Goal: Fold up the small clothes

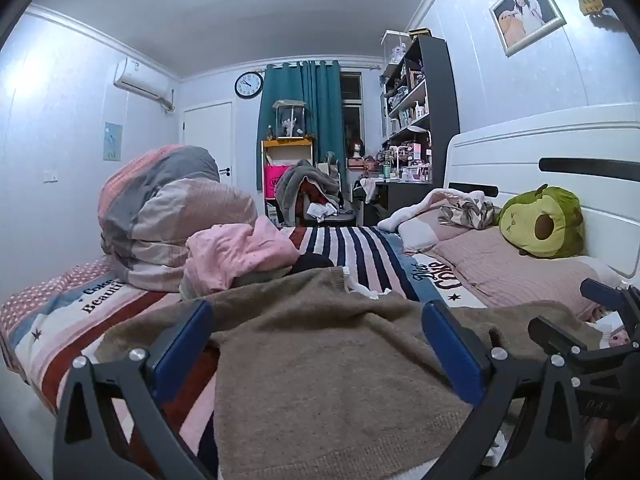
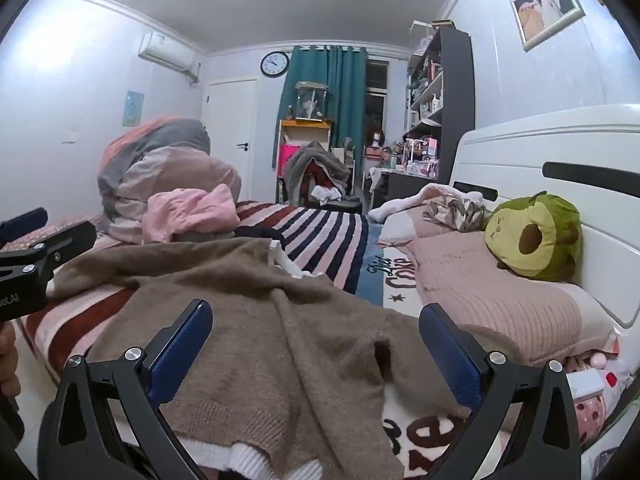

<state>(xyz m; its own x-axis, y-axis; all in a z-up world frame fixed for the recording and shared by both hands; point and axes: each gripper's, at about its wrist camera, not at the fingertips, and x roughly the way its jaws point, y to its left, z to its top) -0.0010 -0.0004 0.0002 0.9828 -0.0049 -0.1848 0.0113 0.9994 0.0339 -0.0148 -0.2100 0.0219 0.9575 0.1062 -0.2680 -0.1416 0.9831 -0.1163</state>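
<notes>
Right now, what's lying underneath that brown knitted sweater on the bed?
The brown sweater lies spread on a striped blanket with printed lettering. A white ribbed edge peeks out below its hem. Whatever else lies beneath is covered.

Beneath our left gripper, the brown sweater runs off the bottom edge, so we cannot see its near hem. Ahead of it, a dark garment lies mostly hidden behind the sweater's far edge and the pink clothes. Below our right gripper, the sweater's white trim is cut by the frame. The bedspread lettering there is partly covered.
</notes>
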